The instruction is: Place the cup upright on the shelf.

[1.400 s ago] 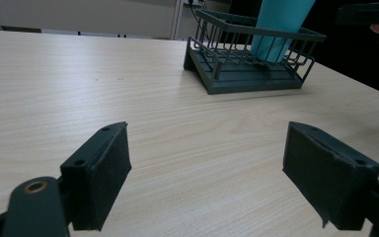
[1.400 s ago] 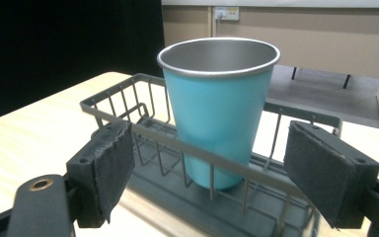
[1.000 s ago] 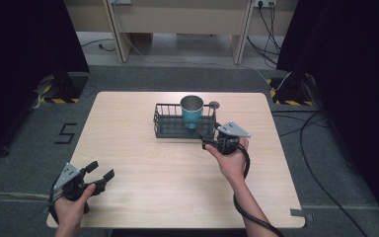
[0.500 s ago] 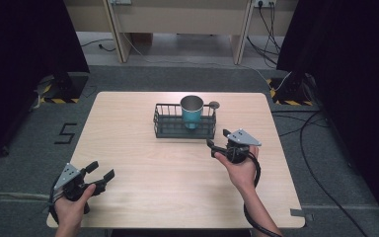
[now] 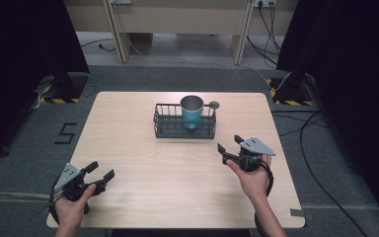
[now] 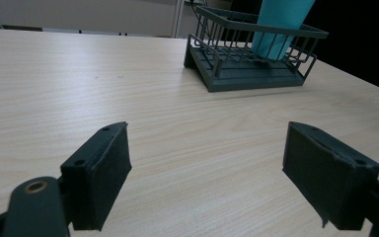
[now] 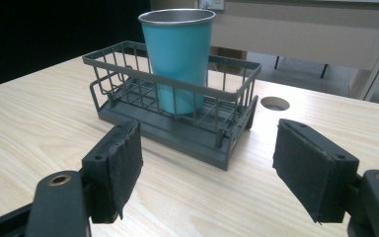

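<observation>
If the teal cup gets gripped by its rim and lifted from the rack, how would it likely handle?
The teal cup looks like thin metal, so probably stiff and light. Its smooth wall may slip between pads. It is tall and tapers downward, so a sideways push could tip it, though the wire rack hems it in.

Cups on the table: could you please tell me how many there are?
1. A teal cup stands upright inside the dark wire basket at the table's far middle. No other cup is visible.

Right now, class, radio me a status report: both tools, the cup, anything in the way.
Left tool open, near table corner. Right tool open, holding nothing. Teal cup upright in wire basket. Nothing between right tool and basket.
</observation>
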A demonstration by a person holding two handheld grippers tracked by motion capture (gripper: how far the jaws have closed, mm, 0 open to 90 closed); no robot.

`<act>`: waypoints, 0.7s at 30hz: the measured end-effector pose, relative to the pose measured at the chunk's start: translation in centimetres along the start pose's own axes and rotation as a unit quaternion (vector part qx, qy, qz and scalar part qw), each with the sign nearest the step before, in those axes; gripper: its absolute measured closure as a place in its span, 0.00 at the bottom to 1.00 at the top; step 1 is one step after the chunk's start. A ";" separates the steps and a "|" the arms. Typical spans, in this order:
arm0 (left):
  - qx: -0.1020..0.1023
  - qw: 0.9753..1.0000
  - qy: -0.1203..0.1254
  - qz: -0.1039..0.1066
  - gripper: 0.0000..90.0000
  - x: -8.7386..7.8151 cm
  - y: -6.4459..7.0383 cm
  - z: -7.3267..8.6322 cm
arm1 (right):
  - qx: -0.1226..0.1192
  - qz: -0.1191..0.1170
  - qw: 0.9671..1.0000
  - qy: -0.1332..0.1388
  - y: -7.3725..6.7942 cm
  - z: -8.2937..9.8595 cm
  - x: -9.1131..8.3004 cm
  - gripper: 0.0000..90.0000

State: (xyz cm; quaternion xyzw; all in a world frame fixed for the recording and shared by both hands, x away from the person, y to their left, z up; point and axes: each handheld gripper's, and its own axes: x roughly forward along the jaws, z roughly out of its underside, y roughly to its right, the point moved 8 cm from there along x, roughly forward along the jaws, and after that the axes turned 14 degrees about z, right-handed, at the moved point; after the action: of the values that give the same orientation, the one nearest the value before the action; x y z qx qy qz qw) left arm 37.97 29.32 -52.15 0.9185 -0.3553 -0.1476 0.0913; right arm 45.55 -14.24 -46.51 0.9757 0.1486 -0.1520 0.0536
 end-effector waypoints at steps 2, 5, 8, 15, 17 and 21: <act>0.000 1.000 0.000 0.000 0.19 0.0 0.0 0.0 | -0.001 0.002 1.000 0.001 0.3 0.1 -0.3 0.30; 0.000 1.000 0.000 0.000 0.19 0.0 0.0 0.0 | -0.002 0.006 1.000 -0.002 0.8 0.5 -0.7 0.30; 0.000 1.000 0.000 0.000 0.19 0.0 0.0 0.0 | -0.002 0.010 1.000 -0.005 1.3 1.0 -1.2 0.30; 0.001 1.000 0.000 0.000 0.19 0.0 0.0 0.0 | 0.009 0.019 1.000 -0.008 2.3 2.1 -2.4 0.30; 0.001 1.000 0.000 -0.001 0.19 0.0 0.0 0.0 | 0.009 0.020 1.000 -0.009 2.5 2.4 -2.7 0.30; 0.002 1.000 0.000 -0.001 0.19 0.0 0.0 0.0 | 0.013 0.023 1.000 -0.012 2.8 3.2 -3.3 0.30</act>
State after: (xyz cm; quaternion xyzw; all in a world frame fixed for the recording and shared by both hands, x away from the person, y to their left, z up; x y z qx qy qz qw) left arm 37.94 29.35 -52.14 0.9190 -0.3545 -0.1474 0.0895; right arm 42.55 -18.27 -48.36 0.9776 0.1238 -0.1641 0.0456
